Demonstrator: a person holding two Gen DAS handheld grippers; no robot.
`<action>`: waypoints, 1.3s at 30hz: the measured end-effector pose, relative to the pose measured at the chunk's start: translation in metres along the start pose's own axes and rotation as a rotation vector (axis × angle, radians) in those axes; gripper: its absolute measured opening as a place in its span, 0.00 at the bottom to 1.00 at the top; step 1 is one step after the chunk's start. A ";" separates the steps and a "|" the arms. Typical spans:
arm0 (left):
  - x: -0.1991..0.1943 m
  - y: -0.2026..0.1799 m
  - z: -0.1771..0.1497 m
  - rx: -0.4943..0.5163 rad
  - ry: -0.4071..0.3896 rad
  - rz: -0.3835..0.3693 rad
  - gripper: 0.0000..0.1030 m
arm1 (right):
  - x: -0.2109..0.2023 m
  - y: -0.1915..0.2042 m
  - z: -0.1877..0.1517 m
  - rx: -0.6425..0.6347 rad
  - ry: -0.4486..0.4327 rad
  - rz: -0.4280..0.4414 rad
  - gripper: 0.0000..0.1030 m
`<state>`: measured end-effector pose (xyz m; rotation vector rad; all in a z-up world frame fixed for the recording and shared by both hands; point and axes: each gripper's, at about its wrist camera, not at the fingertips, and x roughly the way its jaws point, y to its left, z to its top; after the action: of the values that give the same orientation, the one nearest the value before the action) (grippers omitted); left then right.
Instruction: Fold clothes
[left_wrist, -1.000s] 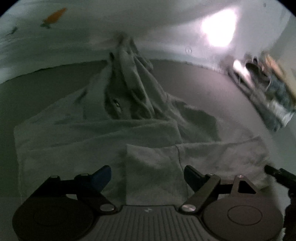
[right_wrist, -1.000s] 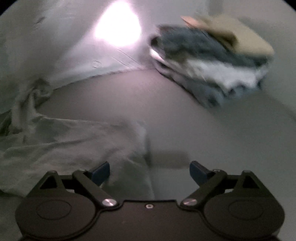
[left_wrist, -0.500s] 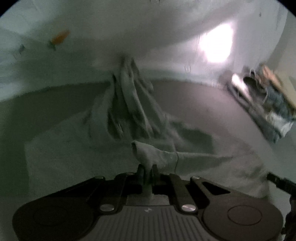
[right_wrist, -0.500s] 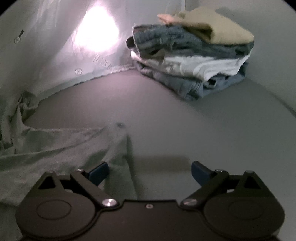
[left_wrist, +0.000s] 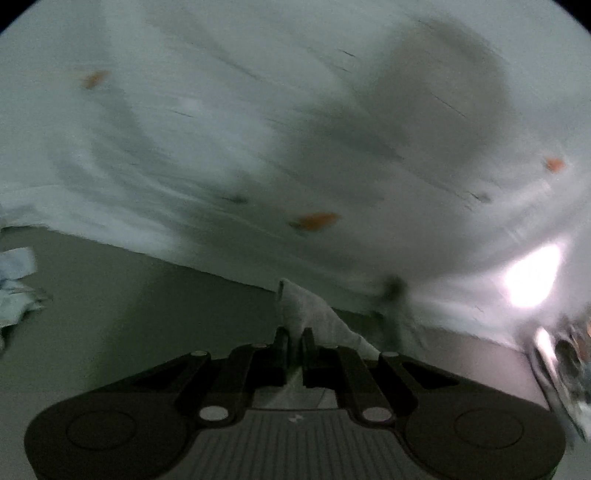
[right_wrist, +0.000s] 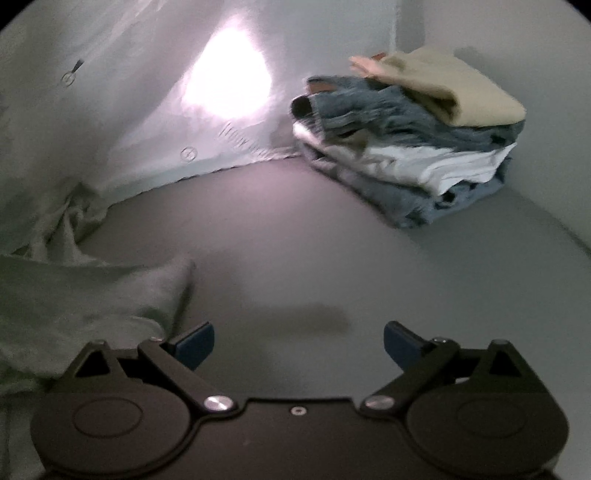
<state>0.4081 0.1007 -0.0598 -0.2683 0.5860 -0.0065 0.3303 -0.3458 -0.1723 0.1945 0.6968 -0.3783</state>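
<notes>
Your left fingers (left_wrist: 282, 341) are clamped on a fold of the pale green garment (left_wrist: 314, 317), lifting it off the grey table (left_wrist: 129, 295). Your right gripper (right_wrist: 299, 338) hangs spread and empty, the garment's edge (right_wrist: 110, 295) just beside its left finger, folded stack (right_wrist: 406, 147) well apart.

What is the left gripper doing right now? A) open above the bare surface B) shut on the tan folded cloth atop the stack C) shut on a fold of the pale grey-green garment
C: the left gripper has its jaws together with a peak of the pale grey-green garment sticking up between them.
</notes>
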 end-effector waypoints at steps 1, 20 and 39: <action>-0.003 0.011 0.002 -0.017 -0.009 0.024 0.07 | 0.001 0.005 -0.001 -0.007 0.008 0.007 0.97; 0.002 0.108 -0.047 -0.209 0.118 0.250 0.07 | 0.002 0.097 -0.011 -0.376 0.015 0.259 0.97; 0.016 0.072 -0.064 -0.222 0.197 0.117 0.08 | 0.024 0.088 -0.021 -0.221 0.216 0.246 0.99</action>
<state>0.3814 0.1527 -0.1382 -0.4516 0.7995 0.1467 0.3697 -0.2659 -0.1994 0.1101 0.9099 -0.0435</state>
